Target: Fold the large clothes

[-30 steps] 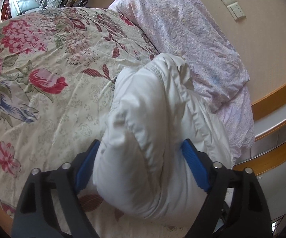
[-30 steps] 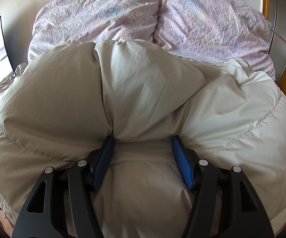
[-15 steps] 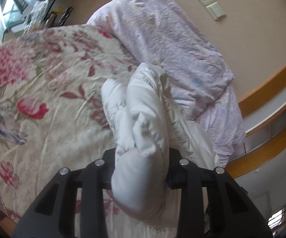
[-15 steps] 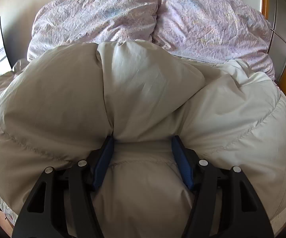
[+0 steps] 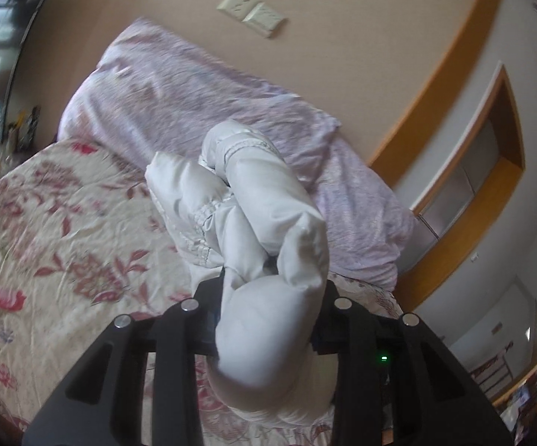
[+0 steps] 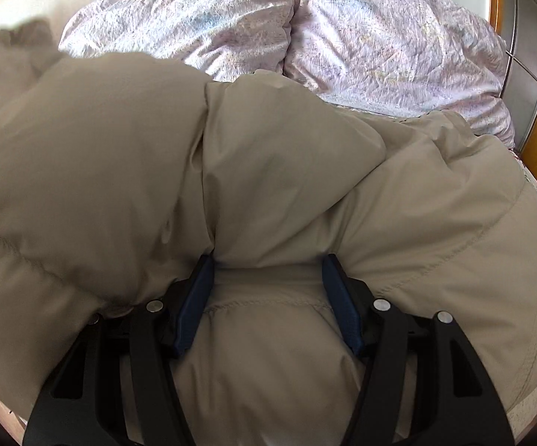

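The puffy coat (image 6: 268, 171) lies on the bed, filling the middle of my right view, soft, smooth and quilted. My right gripper (image 6: 268, 297) is half open, its blue fingers (image 6: 194, 297) squeezing a fat fold. In my left view, a coat sleeve (image 5: 264, 223) runs from the bottom middle up toward the lilac pillows (image 5: 201, 89). My left gripper (image 5: 264, 319) is pinched tight on it above the flowery bedspread (image 5: 52, 230).
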